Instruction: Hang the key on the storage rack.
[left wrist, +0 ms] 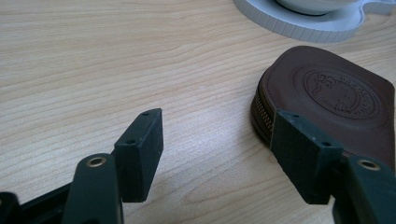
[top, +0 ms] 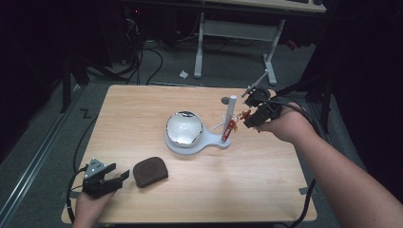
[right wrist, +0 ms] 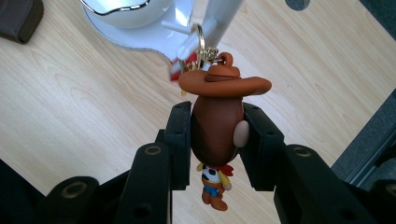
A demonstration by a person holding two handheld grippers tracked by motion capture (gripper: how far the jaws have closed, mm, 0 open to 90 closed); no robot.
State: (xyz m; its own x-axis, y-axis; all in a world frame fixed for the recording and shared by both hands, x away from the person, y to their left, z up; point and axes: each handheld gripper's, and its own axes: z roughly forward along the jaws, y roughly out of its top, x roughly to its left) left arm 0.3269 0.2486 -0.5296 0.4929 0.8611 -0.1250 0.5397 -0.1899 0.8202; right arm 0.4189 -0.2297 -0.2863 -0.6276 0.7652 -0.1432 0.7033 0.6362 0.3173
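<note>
The right gripper (right wrist: 217,142) squeezes a cowboy toy (right wrist: 217,126) maybe hooked on the white stand (top: 231,110), while the left gripper (left wrist: 219,156) sits open by the brown pouch (left wrist: 327,98).

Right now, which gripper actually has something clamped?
The right gripper, by the white stand: shut on the cowboy keychain figure. The left gripper stands open beside the brown pouch.

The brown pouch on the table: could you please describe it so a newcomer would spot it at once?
Start at the white stand holding the shiny bowl mid-table, then look toward the near left. The brown pouch lies flat beside the open left gripper; it alone is dark leather, zipped, with a round embossed seal.
</note>
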